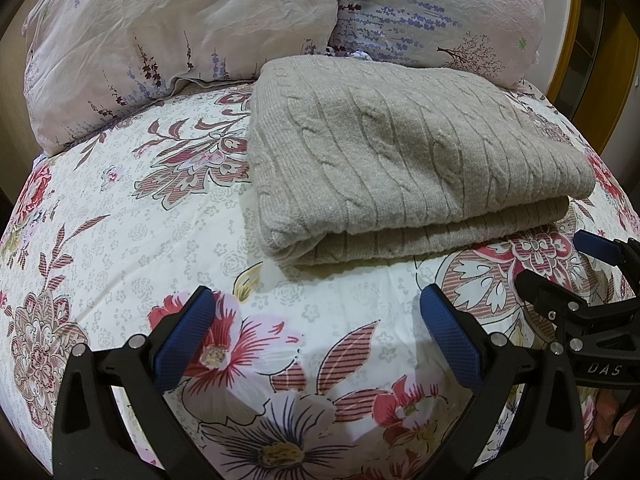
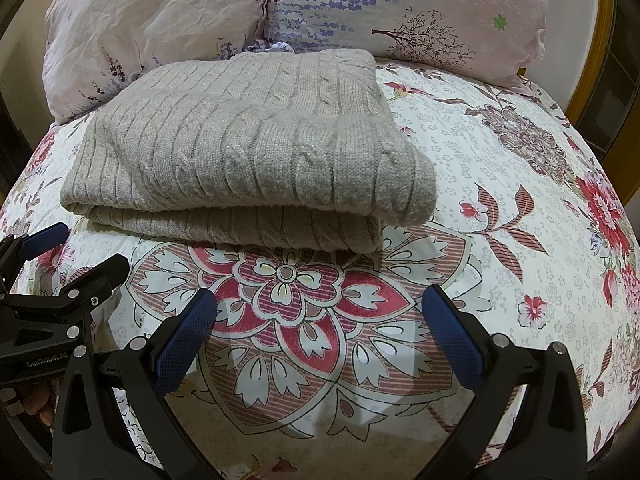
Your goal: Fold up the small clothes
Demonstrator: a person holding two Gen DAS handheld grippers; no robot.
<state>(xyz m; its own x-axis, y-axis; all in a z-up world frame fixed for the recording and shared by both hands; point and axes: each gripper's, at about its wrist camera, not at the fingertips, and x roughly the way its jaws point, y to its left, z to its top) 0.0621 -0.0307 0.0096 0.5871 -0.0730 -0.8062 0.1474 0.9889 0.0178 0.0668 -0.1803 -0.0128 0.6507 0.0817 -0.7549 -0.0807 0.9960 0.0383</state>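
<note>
Basically done, by the look of it: the beige cable-knit sweater (image 1: 416, 160) lies folded in a compact stack on the floral bedsheet (image 1: 132, 240), its far edge just in front of the two pillows (image 1: 172, 40). Left gripper (image 1: 316, 332) fingers spread wide, nothing between them. Right gripper (image 2: 320, 332) same, spread and empty. Both sit near the sweater's front edge, not touching it. Top layer overhangs the lower one a bit on one side; maybe a squaring-up left. No other garments visible.

"DAS" shows on the right gripper (image 1: 560, 276); "GenRobot.AI" on the left gripper (image 2: 76, 252).
</note>
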